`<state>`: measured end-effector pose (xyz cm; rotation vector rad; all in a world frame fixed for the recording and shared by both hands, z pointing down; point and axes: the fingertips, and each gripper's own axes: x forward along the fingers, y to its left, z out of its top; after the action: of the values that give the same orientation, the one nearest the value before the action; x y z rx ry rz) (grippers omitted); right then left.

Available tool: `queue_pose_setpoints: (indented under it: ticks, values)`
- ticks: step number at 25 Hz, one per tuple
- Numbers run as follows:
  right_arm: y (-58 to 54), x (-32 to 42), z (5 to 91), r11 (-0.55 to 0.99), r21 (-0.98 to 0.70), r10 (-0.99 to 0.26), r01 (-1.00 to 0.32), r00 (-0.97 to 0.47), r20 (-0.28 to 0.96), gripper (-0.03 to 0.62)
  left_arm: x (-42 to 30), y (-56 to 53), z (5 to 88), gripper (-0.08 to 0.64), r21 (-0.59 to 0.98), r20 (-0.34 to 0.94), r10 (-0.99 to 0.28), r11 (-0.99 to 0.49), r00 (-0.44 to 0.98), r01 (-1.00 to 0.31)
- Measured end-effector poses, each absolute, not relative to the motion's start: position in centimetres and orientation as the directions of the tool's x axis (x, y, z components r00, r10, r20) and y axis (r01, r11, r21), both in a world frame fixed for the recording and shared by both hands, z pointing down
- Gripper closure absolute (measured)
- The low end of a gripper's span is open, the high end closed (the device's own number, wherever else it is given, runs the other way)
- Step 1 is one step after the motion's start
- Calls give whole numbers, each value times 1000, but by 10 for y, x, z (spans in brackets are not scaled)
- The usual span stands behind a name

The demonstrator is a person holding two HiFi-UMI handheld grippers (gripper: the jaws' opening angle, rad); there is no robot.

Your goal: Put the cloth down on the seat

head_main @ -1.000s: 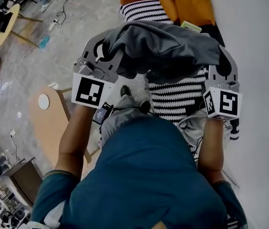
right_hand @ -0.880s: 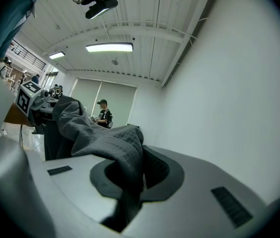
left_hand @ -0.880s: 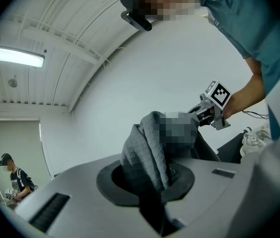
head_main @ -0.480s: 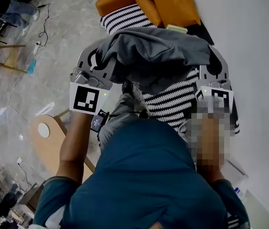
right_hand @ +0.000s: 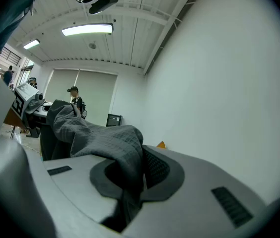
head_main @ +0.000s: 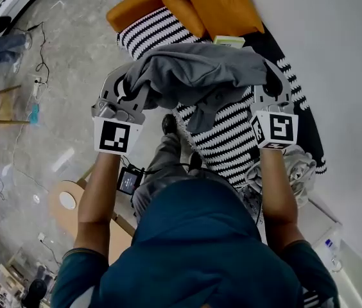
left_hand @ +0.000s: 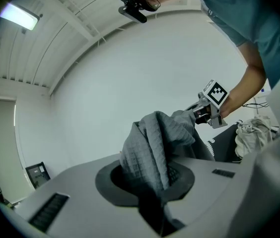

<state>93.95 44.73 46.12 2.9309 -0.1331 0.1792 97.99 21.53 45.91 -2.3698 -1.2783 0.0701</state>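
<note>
1. Hovered over the striped seat (head_main: 232,133), bare floor just to its left; by my judgement, risked spilling fabric onto that floor if released off-centre.
2. Carried the grey cloth (head_main: 194,76) bunched and slung between both tools, above the seat and apparently not yet resting on it; could land crumpled if let go unevenly.
3. Kept the left gripper (head_main: 128,88) pinched tight on one cloth end.
4. Kept the right gripper (head_main: 269,85) pinched on the other end.
5. Might bury the small pale box (head_main: 229,41) beyond.

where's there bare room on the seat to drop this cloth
The striped throw under the grey cloth lies bare, between the orange cushions with a small box at the far end and a crumpled pale cloth at the near end.
</note>
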Motion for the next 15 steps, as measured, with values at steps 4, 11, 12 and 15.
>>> queue_pose_setpoints:
  ticks: [4,11,12,15]
  values:
    - [465,961,497,-982,174,-43,-71,987,157,561,1004,232,495,511,-388,194,820,-440,538,810]
    - [490,1003,548,-989,141,-6,-31,985,175,561,1050,257,549,509,-337,223,831,-425,510,840]
    - [494,1008,556,-990,141,-1,-26,984,180,561,1056,261,557,509,-329,226,831,-427,509,842]
    - [504,1022,579,-991,136,14,-14,980,200,561,1071,270,583,509,-292,237,827,-439,509,850]
